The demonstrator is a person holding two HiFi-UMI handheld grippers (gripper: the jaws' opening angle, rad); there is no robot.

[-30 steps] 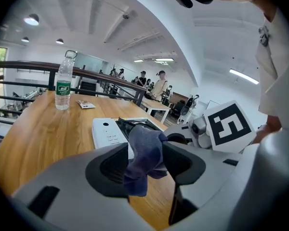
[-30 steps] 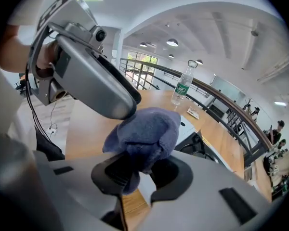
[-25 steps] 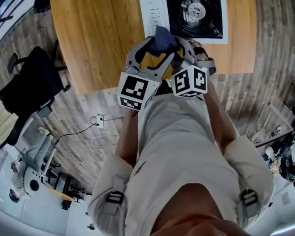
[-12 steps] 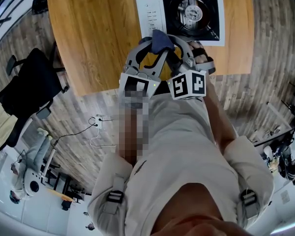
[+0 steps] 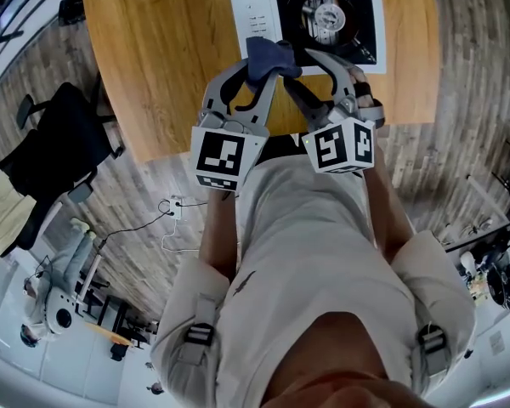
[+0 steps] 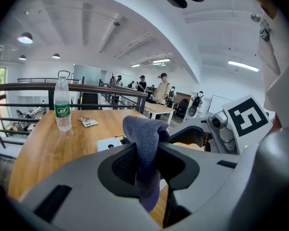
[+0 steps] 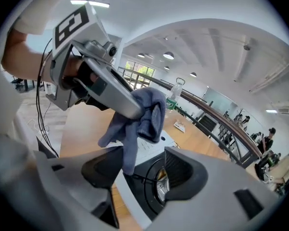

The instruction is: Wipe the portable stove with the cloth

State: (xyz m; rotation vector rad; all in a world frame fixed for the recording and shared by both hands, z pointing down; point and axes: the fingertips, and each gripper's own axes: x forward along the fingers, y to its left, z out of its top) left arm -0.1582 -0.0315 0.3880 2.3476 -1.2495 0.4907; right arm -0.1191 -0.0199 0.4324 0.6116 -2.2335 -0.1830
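Closing on the cloth [image 6: 142, 138], the left gripper [image 6: 147, 154] fingers pinch it; the right gripper [image 7: 143, 170] fingers have just spread wide.

Beige shirt [image 5: 323, 253]; grey grippers [image 5: 259, 58] [image 5: 304, 68] carry black-and-white marker cubes [image 5: 223, 155] [image 5: 340, 145].

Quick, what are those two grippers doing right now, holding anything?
Left gripper: has just been closing, shut on the blue cloth.
Right gripper: has just been opening, open; the cloth's tail dangles loose at its jaws.
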